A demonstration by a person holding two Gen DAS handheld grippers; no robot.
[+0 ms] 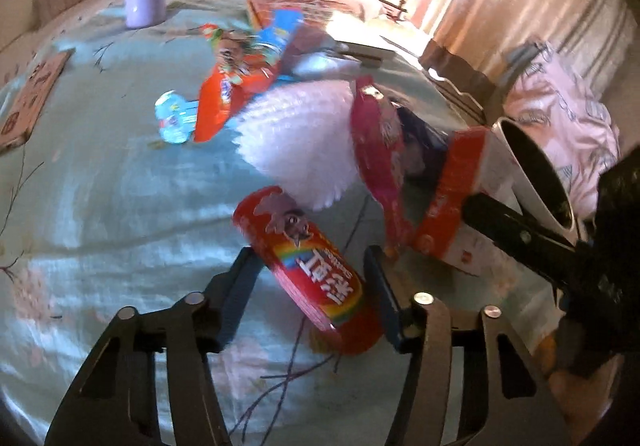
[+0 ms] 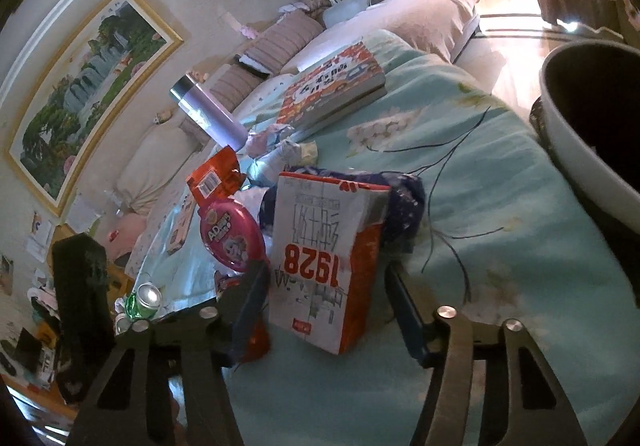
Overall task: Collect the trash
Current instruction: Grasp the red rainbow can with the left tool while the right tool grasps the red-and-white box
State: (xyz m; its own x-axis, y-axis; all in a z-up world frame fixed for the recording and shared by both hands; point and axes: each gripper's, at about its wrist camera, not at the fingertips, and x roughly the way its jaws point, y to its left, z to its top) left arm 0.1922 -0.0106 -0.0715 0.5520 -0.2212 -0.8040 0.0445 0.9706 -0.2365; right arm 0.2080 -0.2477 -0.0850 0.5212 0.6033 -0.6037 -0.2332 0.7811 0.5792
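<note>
while the left hand-held gripper (image 1: 312, 278) brackets a red pack (image 1: 308, 266), only the right hand-held gripper (image 2: 326, 298) frames the carton (image 2: 324, 266).

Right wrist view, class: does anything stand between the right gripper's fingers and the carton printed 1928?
Nothing visible does. The right gripper already straddles the 1928 carton, which stands on the teal bedspread. The pink wrapper lies beside it, outside the gap.

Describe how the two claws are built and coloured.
Both look alike: the left claw and the right claw each have two flat dark-blue fingers on black, cut-out linkage arms joined by round silver pins. No cables or markings show.
</note>
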